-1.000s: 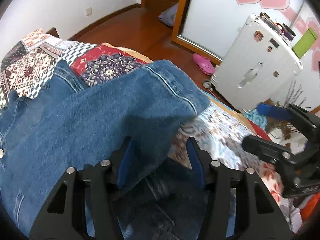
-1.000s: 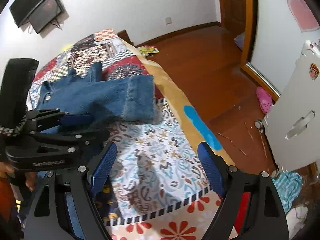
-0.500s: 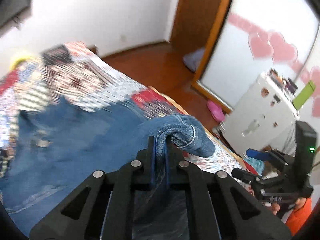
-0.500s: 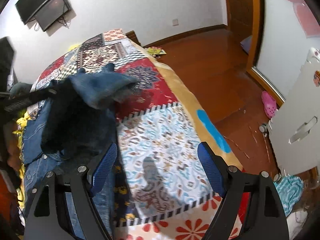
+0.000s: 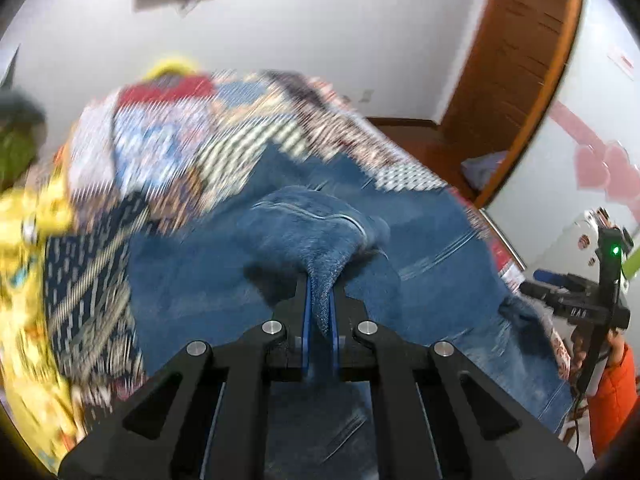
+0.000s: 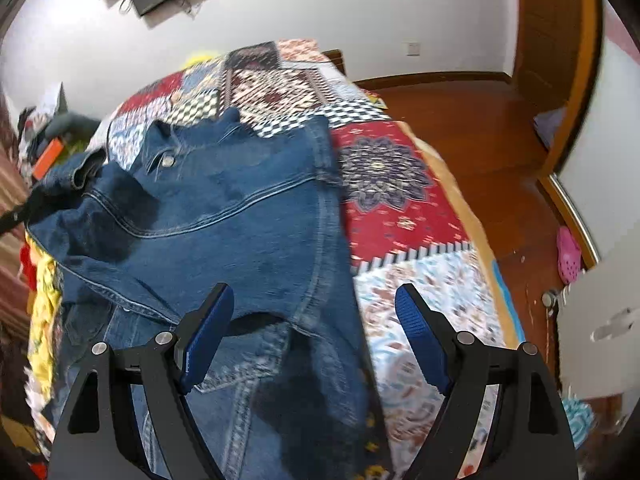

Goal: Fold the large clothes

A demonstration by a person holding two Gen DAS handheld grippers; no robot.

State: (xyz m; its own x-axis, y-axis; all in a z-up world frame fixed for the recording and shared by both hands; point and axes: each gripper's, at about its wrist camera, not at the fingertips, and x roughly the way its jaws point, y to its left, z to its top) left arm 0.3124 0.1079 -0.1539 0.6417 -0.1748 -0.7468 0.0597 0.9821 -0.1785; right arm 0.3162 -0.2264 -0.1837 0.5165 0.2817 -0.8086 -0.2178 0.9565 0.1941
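A blue denim jacket (image 6: 224, 216) lies spread over the patchwork bedspread (image 6: 392, 184). In the left wrist view my left gripper (image 5: 320, 292) is shut on a bunched fold of the denim jacket (image 5: 320, 236), held up over the rest of the cloth. In its own view my right gripper (image 6: 314, 300) hovers open above the jacket's near hem, with nothing pinched between its blue pads (image 6: 208, 332). That same right gripper (image 5: 560, 292) shows at the right edge of the left wrist view, held by a hand in an orange sleeve.
The bed's right edge (image 6: 472, 216) drops to a wooden floor (image 6: 480, 120) with a pink clog (image 6: 568, 256). A white case (image 6: 600, 320) stands by the bed corner. Yellow bedding (image 5: 32, 280) lies at the left. A wooden door (image 5: 516, 68) is behind.
My left gripper closed on the jacket's edge, then swung it up and across over the jacket toward the head of the bed. The right gripper shifted left over the denim, still open.
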